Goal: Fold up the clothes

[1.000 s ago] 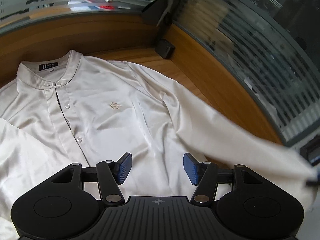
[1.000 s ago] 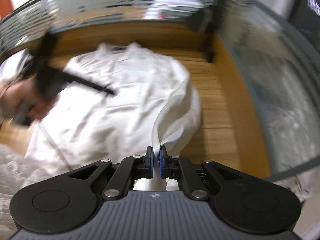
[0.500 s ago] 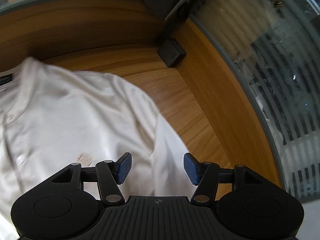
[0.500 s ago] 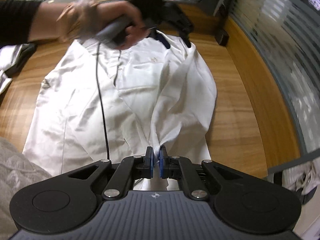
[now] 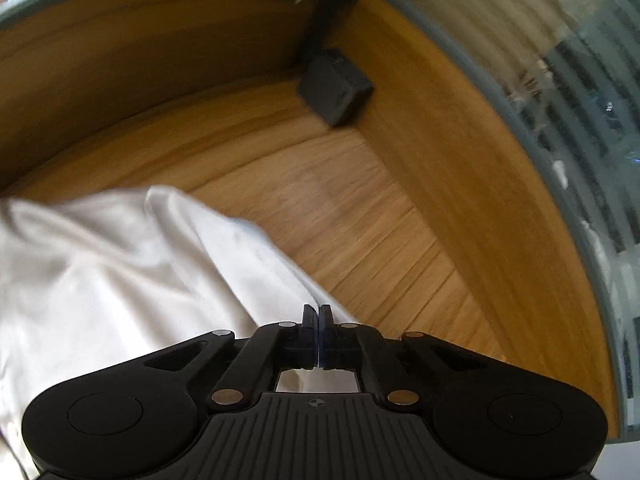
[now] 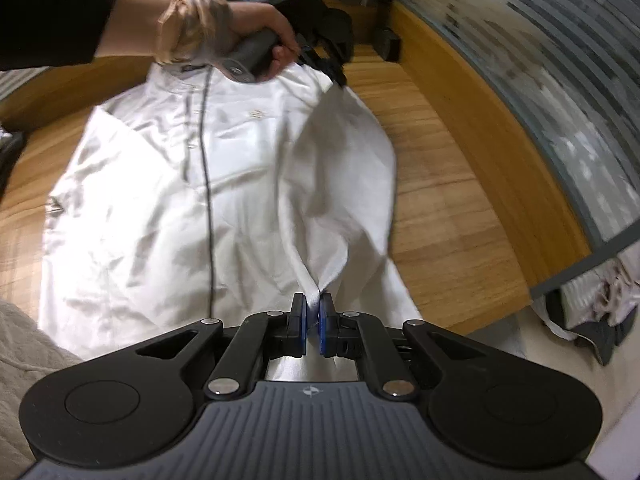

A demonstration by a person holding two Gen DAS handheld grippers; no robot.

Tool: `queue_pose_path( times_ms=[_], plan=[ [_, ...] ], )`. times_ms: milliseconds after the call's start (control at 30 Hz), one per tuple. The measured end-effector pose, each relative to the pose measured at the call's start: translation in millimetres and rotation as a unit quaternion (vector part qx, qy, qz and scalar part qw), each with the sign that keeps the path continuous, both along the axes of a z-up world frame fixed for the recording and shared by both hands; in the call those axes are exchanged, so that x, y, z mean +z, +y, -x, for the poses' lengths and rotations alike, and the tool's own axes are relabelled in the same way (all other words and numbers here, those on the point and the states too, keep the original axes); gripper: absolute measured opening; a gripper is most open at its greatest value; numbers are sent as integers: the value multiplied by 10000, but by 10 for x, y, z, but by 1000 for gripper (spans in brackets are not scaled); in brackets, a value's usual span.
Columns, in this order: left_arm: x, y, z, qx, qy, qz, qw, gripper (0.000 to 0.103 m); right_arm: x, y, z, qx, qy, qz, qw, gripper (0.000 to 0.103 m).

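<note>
One white shirt [image 6: 168, 208], two tools — left [image 5: 318, 316], right [image 6: 313, 307] — one hand [image 6: 224, 36]

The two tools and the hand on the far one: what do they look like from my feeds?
Both the left tool and the right tool have black bodies, ribbed grey top plates with a small compass mark, silver pivot pins and blue-faced pads. The hand wears a translucent glove under a black sleeve; a dark cable hangs from the grip.

we see each gripper [image 6: 313, 316] as black linkage arms, silver pivot screws, blue pads [image 6: 326, 330], ribbed grey housing; upper left, a black sleeve [image 6: 48, 20] and translucent glove [image 6: 200, 24].
</note>
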State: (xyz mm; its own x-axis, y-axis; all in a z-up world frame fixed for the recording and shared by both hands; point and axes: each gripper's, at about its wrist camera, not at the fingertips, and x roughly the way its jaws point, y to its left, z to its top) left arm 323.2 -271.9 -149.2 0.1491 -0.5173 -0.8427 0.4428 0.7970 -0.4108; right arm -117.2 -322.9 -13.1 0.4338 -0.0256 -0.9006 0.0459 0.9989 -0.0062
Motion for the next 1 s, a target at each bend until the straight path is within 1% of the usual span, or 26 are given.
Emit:
queue_pose_path(
  times_ms=[100,133,200,333,433,533,633,667,733,800,833,867,900,933,967,1000],
  plan=[
    [154,42,-172,181,195,390,9989,2,68,-99,24,-264,-111,589,9979,6],
    [201,51,-246,260,294,542,9978,2,94,-96,23,-271,-153,679,9972,6],
    [303,102,-387,402,404,806,9951,2,94,-2,-11,-64,-141,571,9983,6],
    [402,218,-602,434,706,1094,9905,2,96,187,-78,350,-116,353,9987,6],
    [399,366,-662,435,701,1036,9912,2,97,328,-128,660,-98,190,9976,6],
    [283,560,-732,508,943,994,9893,3,99,469,-179,970,-79,26,9953,7],
    [112,791,-774,747,1141,779,9876,3,100,610,-229,1278,-60,-138,9917,7],
    [54,871,-785,808,1176,683,9874,5,73,651,-252,1359,-25,-211,9905,7],
    [-34,1063,-785,969,1234,577,9859,7,-25,721,-321,1478,90,-355,9883,7],
    [-67,1270,-751,1093,1277,632,9837,24,-110,794,-392,1604,192,-477,9857,7],
    [-56,1365,-722,1126,1273,663,9832,29,-148,834,-431,1680,253,-548,9839,9],
    [-15,1444,-669,1099,1205,647,9845,34,-173,885,-467,1794,325,-642,9811,12],
    [37,1516,-605,1048,1107,611,9864,34,-178,936,-478,1922,359,-723,9780,23],
    [88,1587,-542,996,1010,575,9882,34,-164,978,-471,2041,348,-765,9753,35],
    [162,1649,-458,885,886,513,9908,36,-141,1021,-462,2145,304,-786,9731,39],
    [256,1700,-342,724,730,421,9938,39,-106,1047,-452,2224,231,-786,9715,44]
  ],
)
